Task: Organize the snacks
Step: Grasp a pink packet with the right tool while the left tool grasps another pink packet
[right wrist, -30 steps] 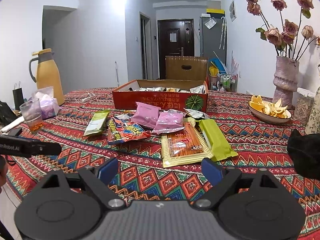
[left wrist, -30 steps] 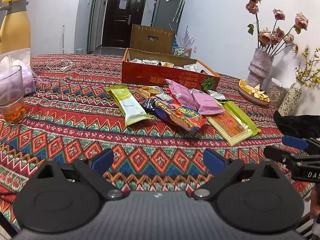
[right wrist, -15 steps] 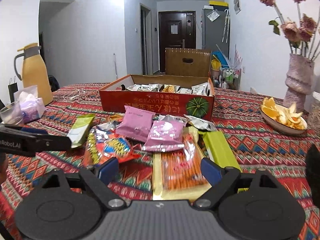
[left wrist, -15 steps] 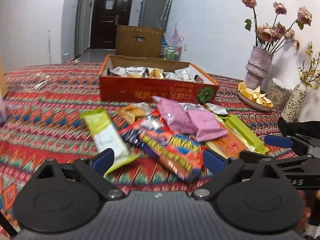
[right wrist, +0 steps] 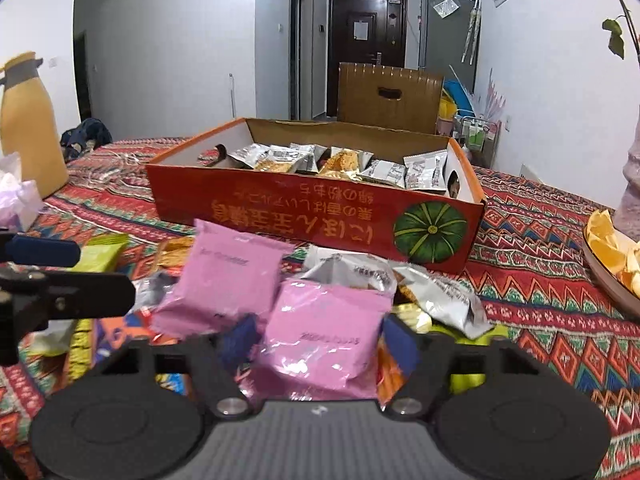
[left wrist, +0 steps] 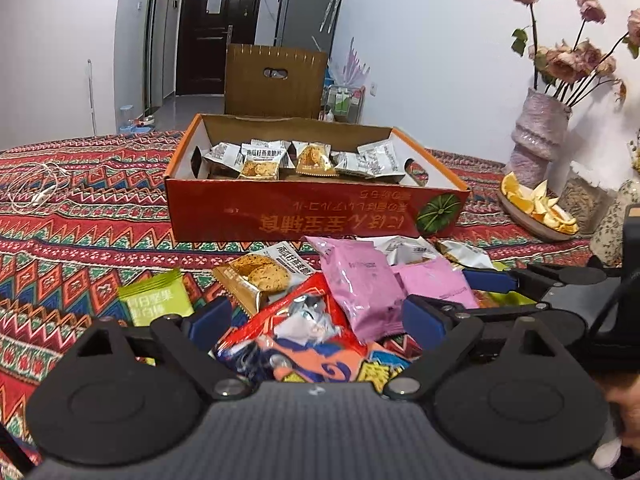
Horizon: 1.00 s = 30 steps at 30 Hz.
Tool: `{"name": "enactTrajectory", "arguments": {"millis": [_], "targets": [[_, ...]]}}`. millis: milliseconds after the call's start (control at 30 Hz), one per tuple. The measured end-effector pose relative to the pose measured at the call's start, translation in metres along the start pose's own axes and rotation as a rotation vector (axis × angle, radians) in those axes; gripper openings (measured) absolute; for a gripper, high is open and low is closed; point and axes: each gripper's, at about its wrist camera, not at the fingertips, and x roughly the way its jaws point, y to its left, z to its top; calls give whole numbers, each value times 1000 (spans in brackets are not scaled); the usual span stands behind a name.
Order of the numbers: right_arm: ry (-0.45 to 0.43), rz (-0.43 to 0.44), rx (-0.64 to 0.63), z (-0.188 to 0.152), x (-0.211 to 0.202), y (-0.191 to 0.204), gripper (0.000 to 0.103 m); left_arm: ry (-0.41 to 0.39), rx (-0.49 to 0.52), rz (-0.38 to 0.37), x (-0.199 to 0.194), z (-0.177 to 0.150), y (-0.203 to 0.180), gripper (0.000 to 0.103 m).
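An open orange cardboard box (left wrist: 304,208) (right wrist: 280,204) holds several small wrapped snacks. Loose snacks lie piled in front of it on the patterned cloth. My left gripper (left wrist: 316,318) is open low over a red and blue snack bag (left wrist: 304,344), with a pink packet (left wrist: 360,288) just ahead; a cookie packet (left wrist: 256,280) and a green packet (left wrist: 154,300) lie to its left. My right gripper (right wrist: 320,340) is closing around a second pink packet (right wrist: 324,332); the pads stand at its side edges and I see no squeeze. Its fingers (left wrist: 490,281) show at the right in the left wrist view.
A vase of dried roses (left wrist: 540,148) and a plate of orange peel (left wrist: 532,204) stand to the right. A yellow jug (right wrist: 28,128) and a plastic bag (right wrist: 16,200) are at the left. A white cable (left wrist: 36,188) lies far left. A wooden chair back (left wrist: 276,80) rises behind the box.
Both grippers have moved forward to the snack pile, and the box looks much nearer. The right jaws have narrowed around the pink packet. The left jaws stay wide.
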Motion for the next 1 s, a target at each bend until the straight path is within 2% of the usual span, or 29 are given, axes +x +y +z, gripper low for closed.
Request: {"name": "enactTrajectory", "arguments": {"millis": [133, 233, 300, 433, 533, 600, 633, 733, 867, 1000], "targets": [[5, 29, 3, 0, -4, -13, 61, 28, 24, 31, 23, 6, -13, 94], [-44, -2, 15, -1, -19, -27, 61, 38, 63, 26, 38, 9, -31, 94], [-77, -51, 24, -2, -26, -38, 61, 64, 98, 38, 50, 13, -43, 94], [-117, -71, 92, -9, -35, -66, 61, 107, 171, 98, 79, 16, -65, 94], [-136, -54, 134, -17, -38, -77, 61, 147, 215, 167, 98, 16, -74, 94], [-118, -44, 145, -21, -34, -82, 61, 148, 230, 186, 103, 17, -78, 88], [-109, -44, 152, -22, -32, -84, 61, 151, 230, 197, 104, 17, -79, 76], [-121, -24, 171, -24, -35, -87, 61, 133, 219, 188, 100, 19, -79, 65], [-133, -7, 167, -26, -41, -85, 61, 97, 172, 176, 82, 21, -77, 63], [-132, 3, 143, -25, -40, -79, 61, 31, 131, 156, 46, 24, -75, 63]]}}
